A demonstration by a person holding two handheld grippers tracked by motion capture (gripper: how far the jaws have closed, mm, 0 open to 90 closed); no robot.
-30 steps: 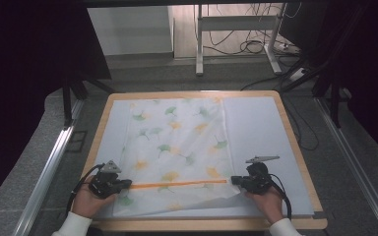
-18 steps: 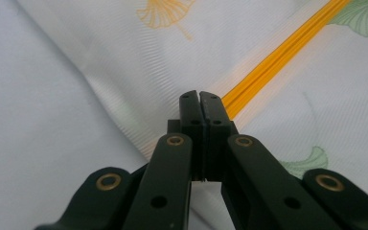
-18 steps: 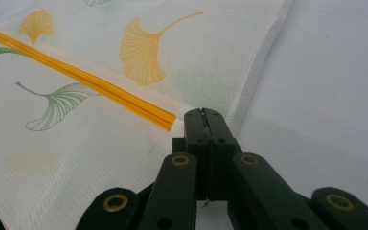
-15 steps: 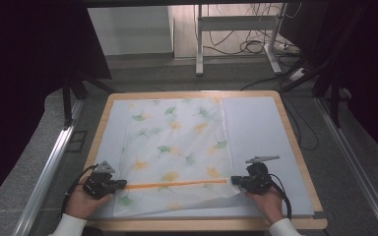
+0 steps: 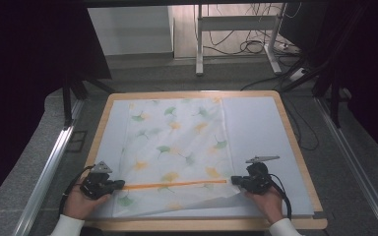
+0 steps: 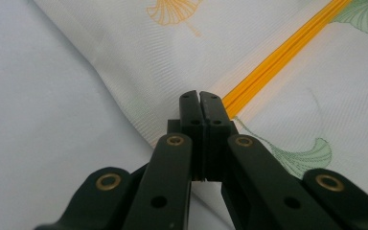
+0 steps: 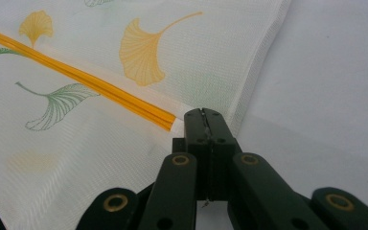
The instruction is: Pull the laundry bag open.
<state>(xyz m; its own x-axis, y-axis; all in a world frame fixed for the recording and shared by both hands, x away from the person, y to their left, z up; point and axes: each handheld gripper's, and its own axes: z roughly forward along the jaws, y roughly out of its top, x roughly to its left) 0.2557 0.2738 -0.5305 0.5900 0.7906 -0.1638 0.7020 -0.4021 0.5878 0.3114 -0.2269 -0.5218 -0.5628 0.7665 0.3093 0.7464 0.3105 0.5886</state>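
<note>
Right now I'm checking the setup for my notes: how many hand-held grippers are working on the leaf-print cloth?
2. The left gripper is at the cloth's left edge, the right gripper at its right edge, each at one end of the orange stripe, jaws shut.

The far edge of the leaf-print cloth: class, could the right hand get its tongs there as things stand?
Probably yes: nothing lies on the cloth between the right tongs and that edge, though they are shut at the orange stripe.

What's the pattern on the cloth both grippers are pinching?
White mesh cloth with orange and green ginkgo leaves and an orange stripe; clearest in the right gripper view.
</note>
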